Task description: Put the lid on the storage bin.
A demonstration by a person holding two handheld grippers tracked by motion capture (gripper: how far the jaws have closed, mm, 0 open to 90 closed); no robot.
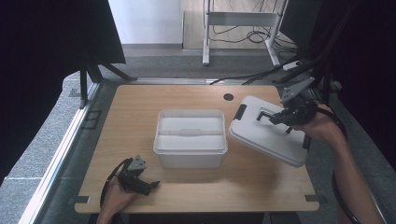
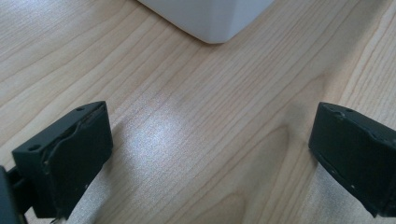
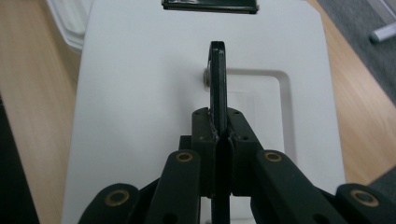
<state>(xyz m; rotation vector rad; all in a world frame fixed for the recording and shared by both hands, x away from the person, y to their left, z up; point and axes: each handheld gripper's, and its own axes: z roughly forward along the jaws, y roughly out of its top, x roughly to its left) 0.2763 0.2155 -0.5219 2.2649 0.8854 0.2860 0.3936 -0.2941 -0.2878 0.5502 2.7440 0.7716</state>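
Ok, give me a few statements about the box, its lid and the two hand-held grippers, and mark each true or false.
1. The right hand-held gripper is shut on the lid's black handle. True.
2. The lid sits closed on the white box. False: it is off the box, tilted to its right.
3. The left hand-held gripper grips the box. False: its jaws stand open over bare table.
4. The box stands near the table's middle. True.

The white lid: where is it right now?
In the high view the white lid hangs tilted at the right, beside the open white box, held by its handle in the right gripper.
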